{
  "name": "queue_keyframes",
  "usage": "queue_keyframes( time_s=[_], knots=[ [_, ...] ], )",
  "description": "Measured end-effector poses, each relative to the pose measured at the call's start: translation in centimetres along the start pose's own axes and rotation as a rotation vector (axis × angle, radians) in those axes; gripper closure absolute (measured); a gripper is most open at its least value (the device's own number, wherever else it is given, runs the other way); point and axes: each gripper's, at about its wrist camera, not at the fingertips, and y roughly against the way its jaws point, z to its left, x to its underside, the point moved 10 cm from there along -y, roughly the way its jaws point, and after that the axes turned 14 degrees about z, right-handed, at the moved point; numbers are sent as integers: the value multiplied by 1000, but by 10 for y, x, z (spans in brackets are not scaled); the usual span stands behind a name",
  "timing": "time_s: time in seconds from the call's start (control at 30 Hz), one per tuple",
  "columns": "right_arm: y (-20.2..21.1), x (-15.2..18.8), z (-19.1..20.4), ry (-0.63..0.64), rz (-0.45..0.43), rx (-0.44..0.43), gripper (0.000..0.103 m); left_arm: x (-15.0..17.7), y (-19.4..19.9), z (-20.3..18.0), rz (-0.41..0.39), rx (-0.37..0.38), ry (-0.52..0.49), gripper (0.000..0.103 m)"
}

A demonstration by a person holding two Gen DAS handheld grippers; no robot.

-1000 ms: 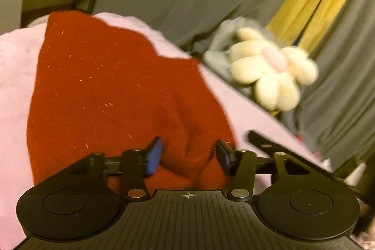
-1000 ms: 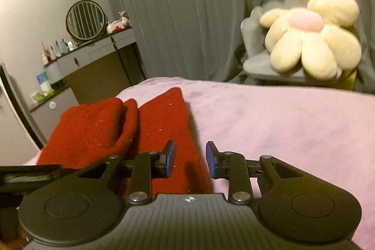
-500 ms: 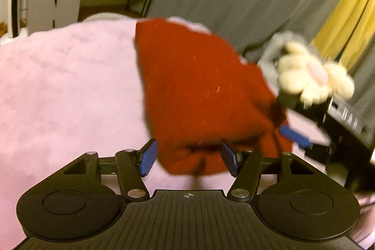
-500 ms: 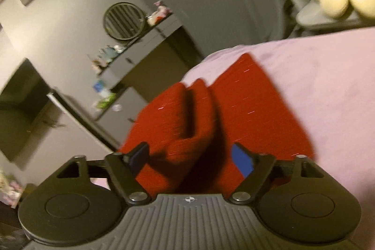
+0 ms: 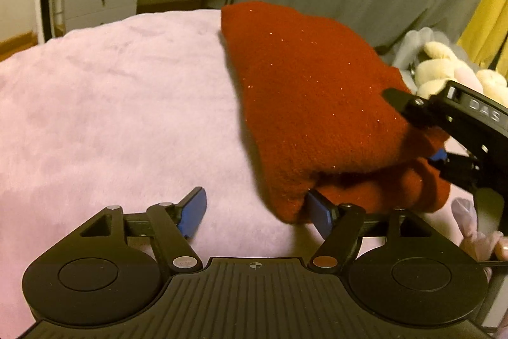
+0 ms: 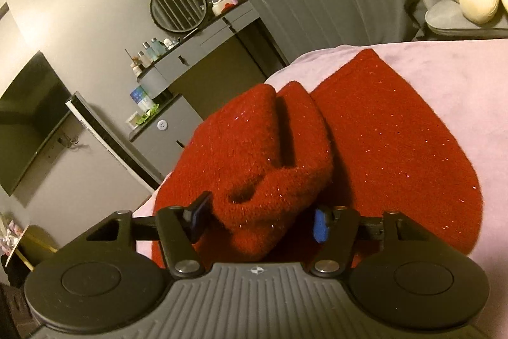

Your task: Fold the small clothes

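Left gripper (image 5: pixel 257 213) opens over pink blanket (image 5: pixel 120 104), red knit garment (image 5: pixel 317 104) beside its right pad; right gripper (image 6: pixel 258 220) closes, spread around the folded bulge.

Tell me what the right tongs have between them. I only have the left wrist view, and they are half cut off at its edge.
Observer: A thick rolled fold of the red garment sits between the right tongs, whose jaws are closing.
Operator: Say whether the pads are pressing it yet.
Observer: It seems not. The pad on the picture's left shows a sliver of gap beside the fold.
Operator: Describe what lies beyond that fold.
Observer: A flat red layer spreads on the pink blanket, to the right of the fold.
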Motion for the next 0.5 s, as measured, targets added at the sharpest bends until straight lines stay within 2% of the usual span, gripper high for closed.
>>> queue_keyframes(
  time_s=[0.03,0.07,0.1,0.17,0.37,0.47,0.5],
  knots=[
    [-1,1,-1,11,-7,10,46,0,0,-1,4,0,3,27],
    [-4,2,0,21,-4,15,57,-1,0,-1,8,-1,6,27],
    [-5,4,-1,20,-6,22,62,-2,-1,-1,11,-3,5,27],
    [-3,6,-1,40,-31,55,77,-1,3,0,12,-10,3,25],
    [36,-9,-8,89,-155,204,82,0,15,3,-18,1,27,20],
    [29,6,-34,125,-117,349,82,5,20,11,-32,-30,56,20],
    [25,11,-44,114,-98,359,82,7,21,15,-35,-36,62,20]
  ],
)
